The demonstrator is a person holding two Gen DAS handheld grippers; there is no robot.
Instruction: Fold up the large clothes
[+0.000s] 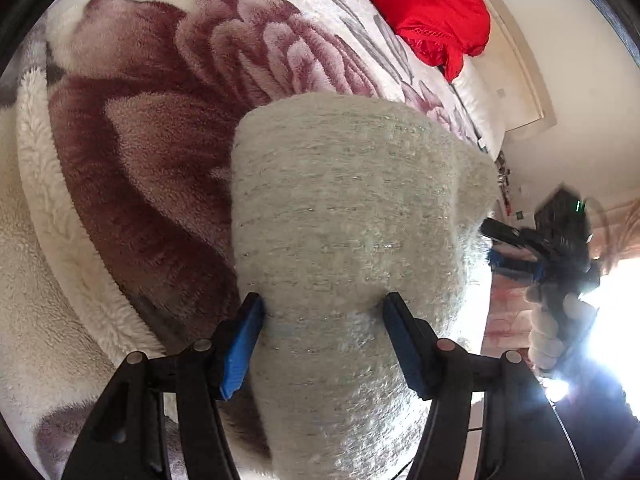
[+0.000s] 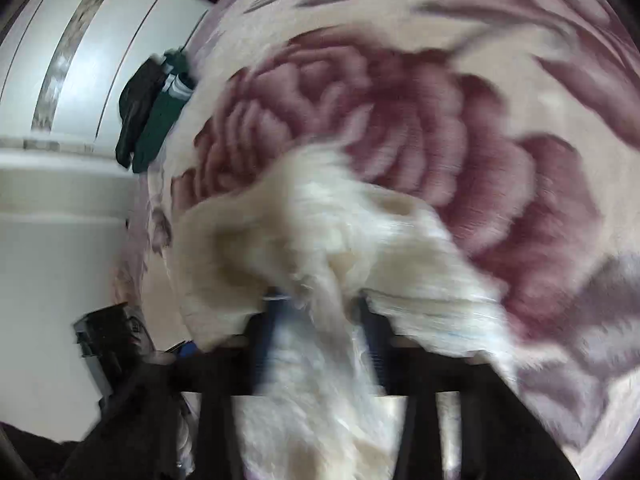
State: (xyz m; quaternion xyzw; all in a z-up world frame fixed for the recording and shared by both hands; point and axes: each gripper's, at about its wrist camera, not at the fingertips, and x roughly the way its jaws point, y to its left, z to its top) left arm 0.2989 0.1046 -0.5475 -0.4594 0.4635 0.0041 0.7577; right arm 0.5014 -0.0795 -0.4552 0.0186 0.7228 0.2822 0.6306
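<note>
Bedroom, bed under floral plush blanket | cream fuzzy garment held aloft over bed, unfolded, no crease visible | left hand-held gripper half open, pinching garment at 6 o'clock | right hand-held gripper clamping other end, blurred | red cloth at 1 o'clock | folding judged barely begun.

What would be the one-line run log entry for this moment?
stage: lifting | left gripper: holds fuzzy white garment | right gripper: holds it too | below: floral blanket

Motion blur smears the whole right wrist view, so the right gripper grip on the cream sweater stays unclear. The sweater runs off the left view's bottom edge.
</note>
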